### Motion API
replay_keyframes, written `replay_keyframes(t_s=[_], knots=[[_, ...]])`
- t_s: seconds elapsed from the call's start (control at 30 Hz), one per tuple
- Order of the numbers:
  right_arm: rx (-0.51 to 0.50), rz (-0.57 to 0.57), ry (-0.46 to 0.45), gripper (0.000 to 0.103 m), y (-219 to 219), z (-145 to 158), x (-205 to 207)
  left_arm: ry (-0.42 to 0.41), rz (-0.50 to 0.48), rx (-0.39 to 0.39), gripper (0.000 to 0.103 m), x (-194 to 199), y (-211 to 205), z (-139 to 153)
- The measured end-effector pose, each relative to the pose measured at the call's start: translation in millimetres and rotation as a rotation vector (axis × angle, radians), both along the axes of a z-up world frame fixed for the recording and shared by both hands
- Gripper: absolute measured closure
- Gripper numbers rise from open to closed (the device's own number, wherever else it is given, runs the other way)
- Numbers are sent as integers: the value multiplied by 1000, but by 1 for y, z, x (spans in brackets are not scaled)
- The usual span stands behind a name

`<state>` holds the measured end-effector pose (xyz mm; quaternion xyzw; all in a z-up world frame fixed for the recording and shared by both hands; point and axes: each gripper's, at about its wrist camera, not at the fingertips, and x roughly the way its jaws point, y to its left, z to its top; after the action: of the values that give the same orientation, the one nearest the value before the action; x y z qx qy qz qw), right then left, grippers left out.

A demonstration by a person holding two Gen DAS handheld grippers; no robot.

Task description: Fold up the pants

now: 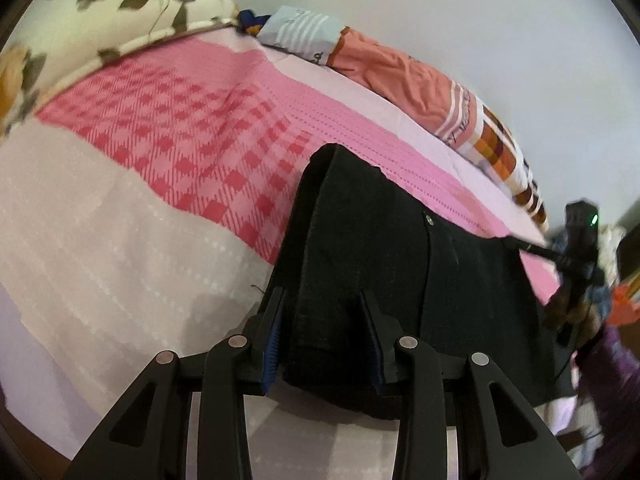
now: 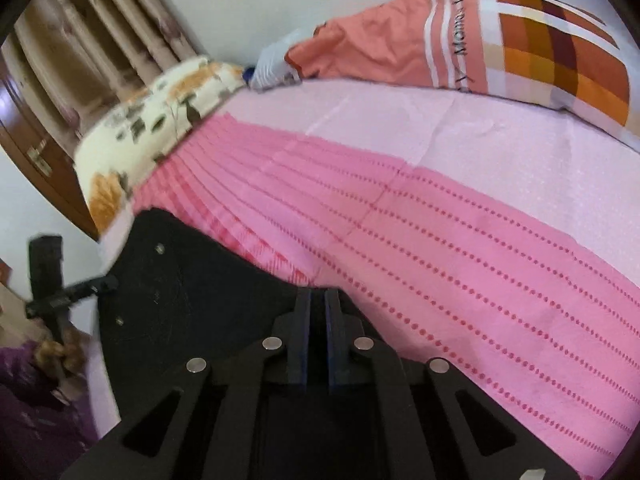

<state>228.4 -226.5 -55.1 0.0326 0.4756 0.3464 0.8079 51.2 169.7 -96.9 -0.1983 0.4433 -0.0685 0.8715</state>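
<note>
Floral pillow (image 2: 160, 120) and striped quilt (image 2: 500, 40) beyond the black pants (image 1: 380, 248).

The pants (image 1: 380, 248) are black, of a thick, matte cloth, with small round metal studs showing on the front, and they lie on a bed whose pink cover (image 2: 460, 248) has a checked band and dotted stripes. In the left wrist view a thick folded bundle of the black cloth sits between the fingers of the left gripper (image 1: 326, 296), its folded top edge raised above the cover. In the right wrist view the cloth spreads broad and dark at the near edge of the bed, with a part of it pinched by the right gripper (image 2: 318, 294).
</note>
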Motion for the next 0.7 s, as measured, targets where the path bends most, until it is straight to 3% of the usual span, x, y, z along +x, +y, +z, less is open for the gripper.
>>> replay_keyframes(t_s=[0.07,0.2,0.33,0.4,0.53,0.7], knots=[[-7,8,4,91,-1,1,1,-1,-13,26,66,1,-4,0],[-68,86,36,84,13,-6,-3,8,-9,2,66,3,-1,-1],[-134,112,35,83,26,-16,-5,8,-16,14,66,3,-2,0],[-150,116,11,91,31,-14,-6,7,-17,17,65,3,-2,0],[-214,98,-43,95,42,-13,-9,5,-16,23,65,3,-3,1],[-168,29,-27,97,29,-19,-1,-8,1,37,65,9,-4,2]])
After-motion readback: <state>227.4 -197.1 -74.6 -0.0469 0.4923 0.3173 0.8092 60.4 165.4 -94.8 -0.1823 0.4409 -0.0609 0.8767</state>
